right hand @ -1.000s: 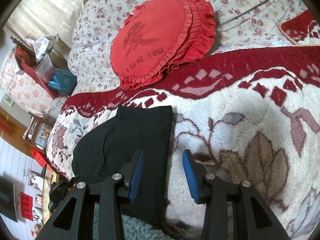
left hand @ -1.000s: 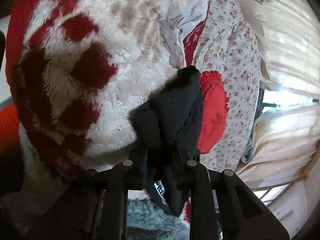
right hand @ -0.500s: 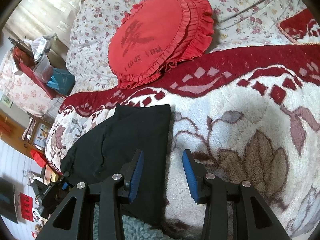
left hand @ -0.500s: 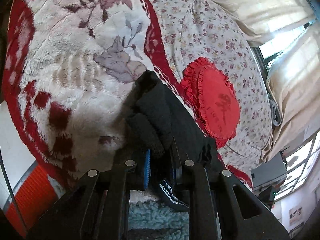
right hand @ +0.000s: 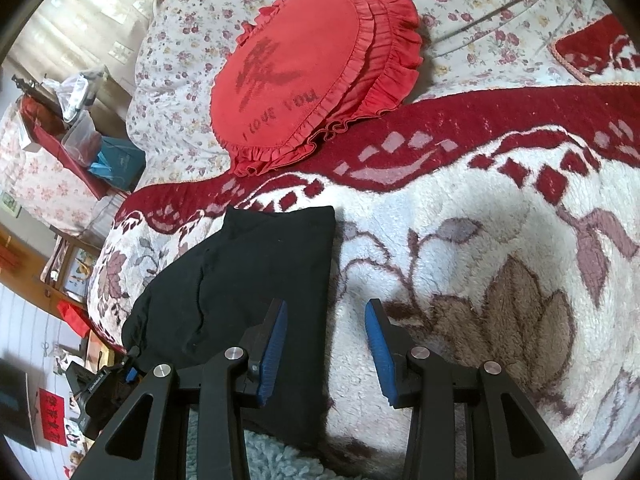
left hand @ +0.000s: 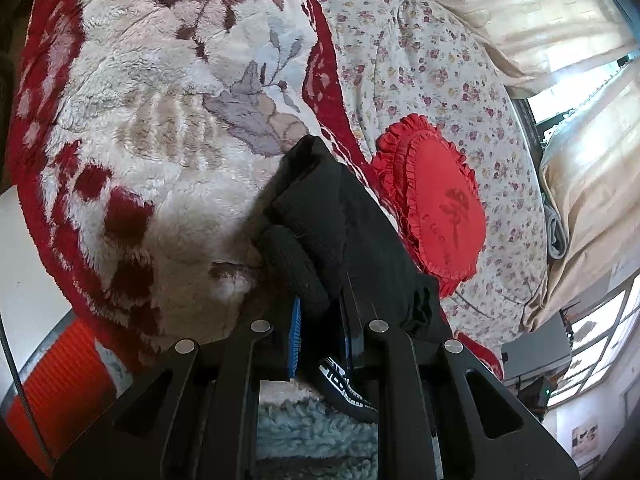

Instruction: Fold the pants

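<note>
Left wrist view is filled by the black pants (left hand: 344, 216), which are bunched up and lie on the fluffy red and white blanket (left hand: 160, 120); one rolled edge of the cloth is pinched between the blue pads of the left gripper (left hand: 320, 332), whose jaws are nearly closed on it; from there the pants run away from the jaws, up and to the right, toward the red frilly pillow (left hand: 440, 208); in the right wrist view the pants (right hand: 256, 280) are seen lying flat, with the long side going from near the camera up to a straight top edge just below the red band of the blanket (right hand: 460, 128); the right gripper (right hand: 326, 344) is held about half open and nothing is held in it; its left pad is over the right edge of the pants and its right pad is over bare blanket; so the cloth lies to the left of the free jaws, and the left hand is judged the nearer one, since it is already holding the pants
</note>
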Available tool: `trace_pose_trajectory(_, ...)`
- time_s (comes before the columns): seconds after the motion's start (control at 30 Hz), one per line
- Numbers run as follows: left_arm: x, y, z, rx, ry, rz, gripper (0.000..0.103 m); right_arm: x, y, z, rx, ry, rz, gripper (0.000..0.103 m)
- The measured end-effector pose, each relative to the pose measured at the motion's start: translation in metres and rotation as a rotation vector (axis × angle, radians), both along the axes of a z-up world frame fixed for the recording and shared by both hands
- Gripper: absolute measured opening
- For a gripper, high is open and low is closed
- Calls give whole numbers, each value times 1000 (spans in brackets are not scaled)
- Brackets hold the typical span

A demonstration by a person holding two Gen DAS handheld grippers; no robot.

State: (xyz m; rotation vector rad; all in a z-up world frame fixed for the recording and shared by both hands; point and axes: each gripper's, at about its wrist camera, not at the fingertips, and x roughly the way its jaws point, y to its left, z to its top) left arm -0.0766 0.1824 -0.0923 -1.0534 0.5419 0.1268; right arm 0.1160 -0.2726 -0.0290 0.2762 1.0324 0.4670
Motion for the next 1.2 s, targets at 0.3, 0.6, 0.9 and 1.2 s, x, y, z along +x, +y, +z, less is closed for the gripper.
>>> trace_pose_trajectory(0.3, 1, -1, 0, 0, 1, 0, 14, 1, -1, -1, -3, 5, -1, 39)
trace_pose_trajectory(0.6, 1, 0, -2, -1, 3, 1, 14, 1, -1, -2, -3, 7, -1, 39)
trace_pose_trajectory(0.9, 11, -17, 25, 253, -8, -87, 14, 2, -1, -1, -3, 5, 1, 39)
trace_pose_trajectory(1.2, 48, -97, 95, 653, -180, -412, 14, 1, -8, -6, 29, 1, -7, 39)
